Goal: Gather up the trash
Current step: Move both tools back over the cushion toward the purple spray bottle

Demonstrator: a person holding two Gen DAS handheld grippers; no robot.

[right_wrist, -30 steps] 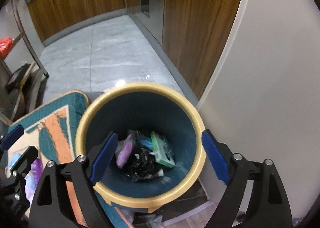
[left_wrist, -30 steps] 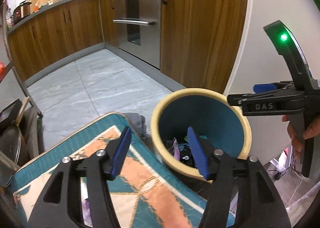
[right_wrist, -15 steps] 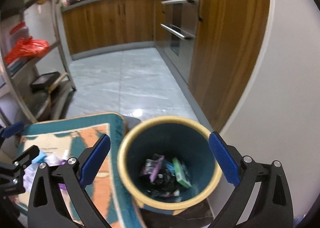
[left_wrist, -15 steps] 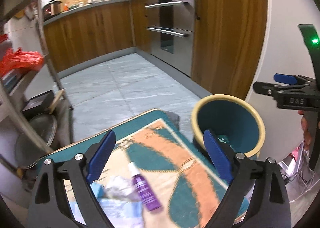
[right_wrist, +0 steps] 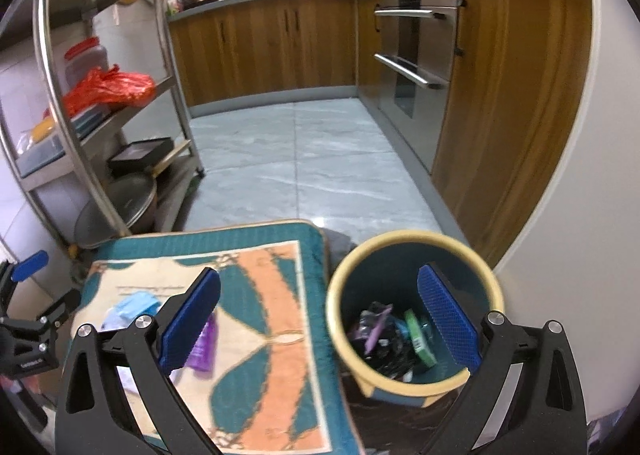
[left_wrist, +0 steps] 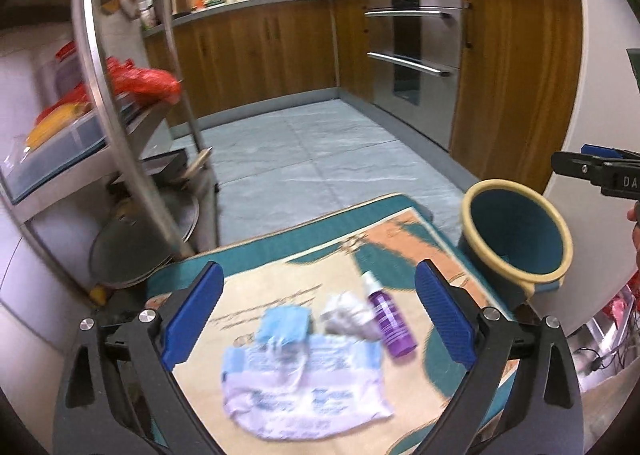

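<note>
1. Left wrist view shows the left gripper [left_wrist: 316, 311] above a teal, orange and cream patterned mat [left_wrist: 404, 231]. Its jaws are opening, already wide, with nothing between the blue pads.

2. Trash still lies on the mat: a crumpled white and pale-blue plastic wrapper [left_wrist: 304, 379] toward the near edge, a small light-blue crumpled piece [left_wrist: 285, 322] just behind it, a grey-white crumpled scrap [left_wrist: 347, 315] beside that, and a purple plastic spray bottle with a white cap [left_wrist: 387, 315] lying on its side to the right, touching or nearly touching the scrap.

3. Beyond the mat's right edge stands the round teal bin with a cream rim [left_wrist: 516, 235], close to the mat's far right corner.

4. Right wrist view shows the right gripper [right_wrist: 318, 323] released and empty, its right pad over the bin [right_wrist: 340, 319], which holds dark, purple and green wrappers. The purple bottle [right_wrist: 203, 351] shows partly behind its left pad.

5. Judged step: both hands are empty between a drop into the bin and the next pickup, with the left gripper lined up over the remaining pile.

6. The next move likely calls for lowering onto one item. The bottle looks the easiest grasp, taken across its body; the flat wrapper would need pinching at a raised fold.

7. Motion blur hides finer detail of the pile.
</note>
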